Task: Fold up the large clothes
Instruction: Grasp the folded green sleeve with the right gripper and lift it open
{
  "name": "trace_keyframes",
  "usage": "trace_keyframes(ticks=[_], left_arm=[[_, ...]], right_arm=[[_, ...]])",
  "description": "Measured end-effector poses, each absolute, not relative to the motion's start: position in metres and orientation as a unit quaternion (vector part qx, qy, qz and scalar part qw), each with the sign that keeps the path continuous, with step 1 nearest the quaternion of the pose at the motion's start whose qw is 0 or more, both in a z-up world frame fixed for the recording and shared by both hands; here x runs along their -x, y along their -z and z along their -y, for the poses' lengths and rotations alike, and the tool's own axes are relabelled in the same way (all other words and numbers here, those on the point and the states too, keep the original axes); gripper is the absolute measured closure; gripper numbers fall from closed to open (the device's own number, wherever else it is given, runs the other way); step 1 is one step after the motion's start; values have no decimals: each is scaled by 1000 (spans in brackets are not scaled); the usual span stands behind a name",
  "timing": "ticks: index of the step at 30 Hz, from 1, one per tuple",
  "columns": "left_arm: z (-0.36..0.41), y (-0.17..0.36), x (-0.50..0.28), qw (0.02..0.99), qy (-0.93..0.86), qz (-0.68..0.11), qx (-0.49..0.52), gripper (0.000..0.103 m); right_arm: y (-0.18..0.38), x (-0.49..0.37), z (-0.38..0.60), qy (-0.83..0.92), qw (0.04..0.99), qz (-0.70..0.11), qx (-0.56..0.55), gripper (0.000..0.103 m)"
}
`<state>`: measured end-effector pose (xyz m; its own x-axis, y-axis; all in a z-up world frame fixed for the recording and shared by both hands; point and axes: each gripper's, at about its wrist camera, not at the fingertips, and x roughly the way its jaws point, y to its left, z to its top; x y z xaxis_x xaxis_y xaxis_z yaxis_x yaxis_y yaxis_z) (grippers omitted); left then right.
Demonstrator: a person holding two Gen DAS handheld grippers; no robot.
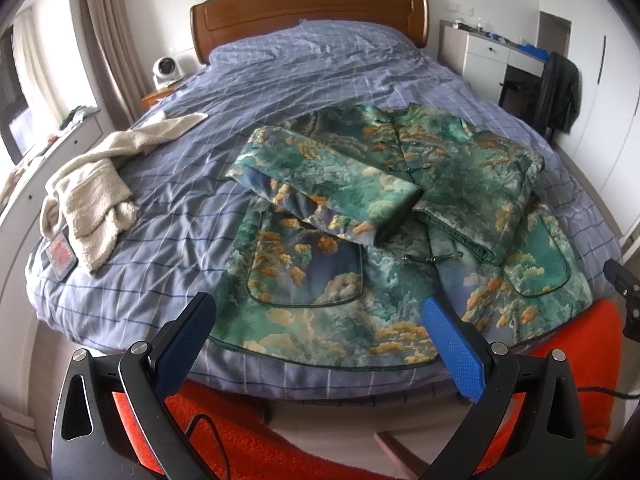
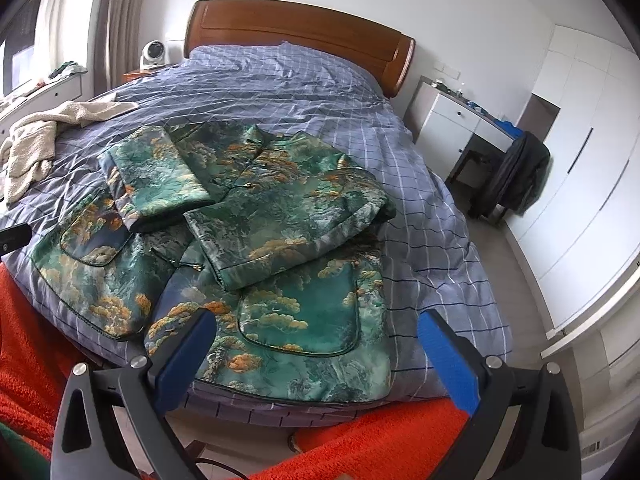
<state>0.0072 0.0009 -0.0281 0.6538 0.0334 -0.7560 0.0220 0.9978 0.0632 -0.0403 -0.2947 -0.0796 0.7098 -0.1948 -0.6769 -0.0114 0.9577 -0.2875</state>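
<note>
Left wrist: jacket (image 1: 384, 200) lies beyond wide jaws, seemingly untouched.

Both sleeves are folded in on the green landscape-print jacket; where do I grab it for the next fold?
Take the green landscape-print jacket at its bottom hem, one open gripper per corner, from the foot of the bed: left gripper, right gripper. The hem lies flat nearest you.

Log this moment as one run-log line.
jacket: sleeves folded in | left gripper: open, empty | right gripper: open, empty | hem unfolded
</note>
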Motion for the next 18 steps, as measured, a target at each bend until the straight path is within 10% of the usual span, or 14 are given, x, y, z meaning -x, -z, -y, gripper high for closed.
trace_keyframes(ticks=[18], left_arm=[[-16,37,-3,904,-29,-425,-21,0]], right_arm=[[200,-115,223,-173,850,-404,291,2]])
